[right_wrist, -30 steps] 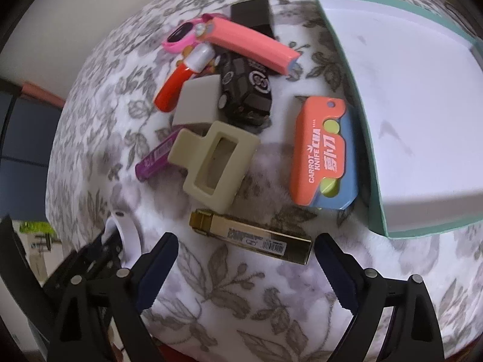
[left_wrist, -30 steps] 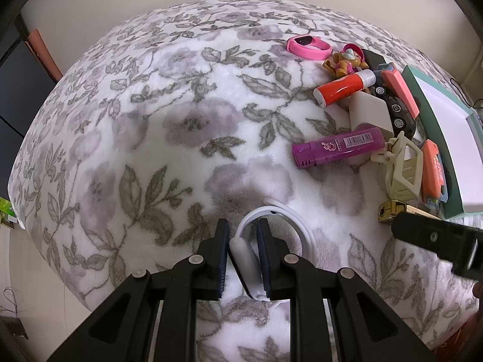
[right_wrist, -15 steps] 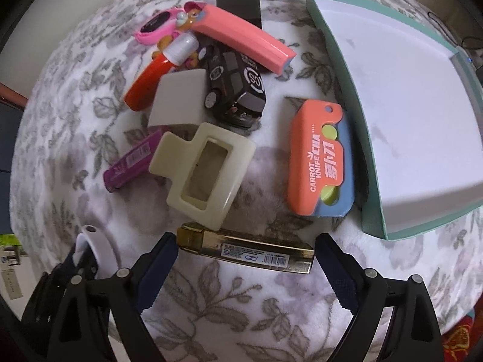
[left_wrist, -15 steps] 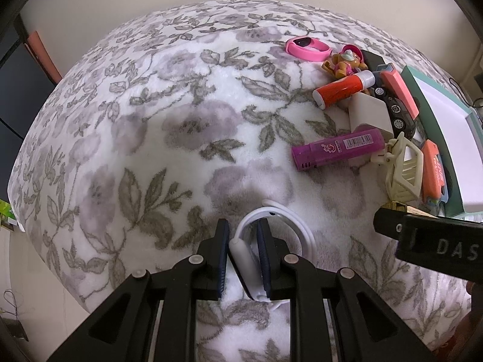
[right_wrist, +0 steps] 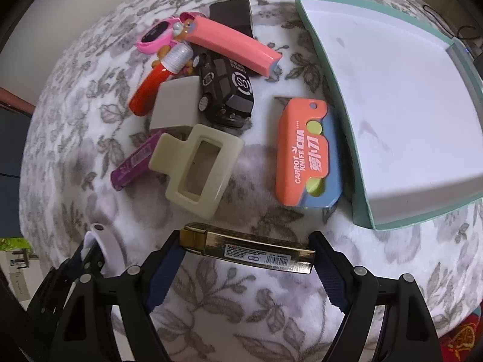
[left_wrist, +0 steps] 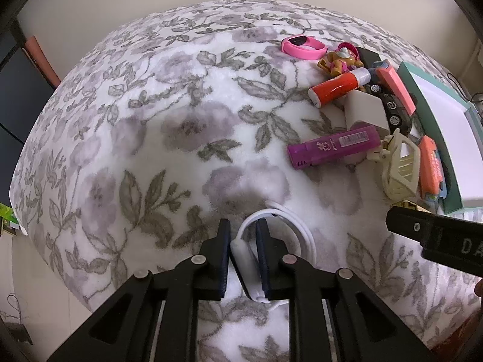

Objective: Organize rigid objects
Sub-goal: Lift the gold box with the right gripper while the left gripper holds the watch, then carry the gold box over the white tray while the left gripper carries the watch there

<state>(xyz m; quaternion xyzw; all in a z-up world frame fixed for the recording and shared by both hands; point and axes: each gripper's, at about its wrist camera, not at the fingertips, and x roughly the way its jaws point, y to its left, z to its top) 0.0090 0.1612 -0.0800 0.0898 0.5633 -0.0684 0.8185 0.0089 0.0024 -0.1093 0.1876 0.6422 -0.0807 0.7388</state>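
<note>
My left gripper (left_wrist: 243, 250) is shut on the thick end of a white wristband (left_wrist: 289, 220), whose loop lies on the floral blanket (left_wrist: 181, 120) just ahead of the fingers. In the right wrist view my right gripper (right_wrist: 246, 253) straddles a gold bar-shaped lighter (right_wrist: 256, 249) lengthwise. Its jaws are closing, and the two pads touch the bar's left and right ends. The left gripper and the wristband (right_wrist: 105, 241) show at that view's lower left. A teal tray (right_wrist: 422, 215) with a white floor sits at the right, with nothing in it.
Beyond the gold bar lie a cream hair claw (right_wrist: 196, 163), an orange carrot knife (right_wrist: 305, 154), a black toy car (right_wrist: 229, 90), a purple lighter (right_wrist: 132, 166), a red tube (right_wrist: 148, 90), a pale block (right_wrist: 175, 102), a pink case (right_wrist: 232, 45) and a pink watch (right_wrist: 154, 36).
My right gripper has shifted over the gold bar and its jaws have narrowed onto the bar's ends. The left gripper has stayed put, still gripping the wristband.
</note>
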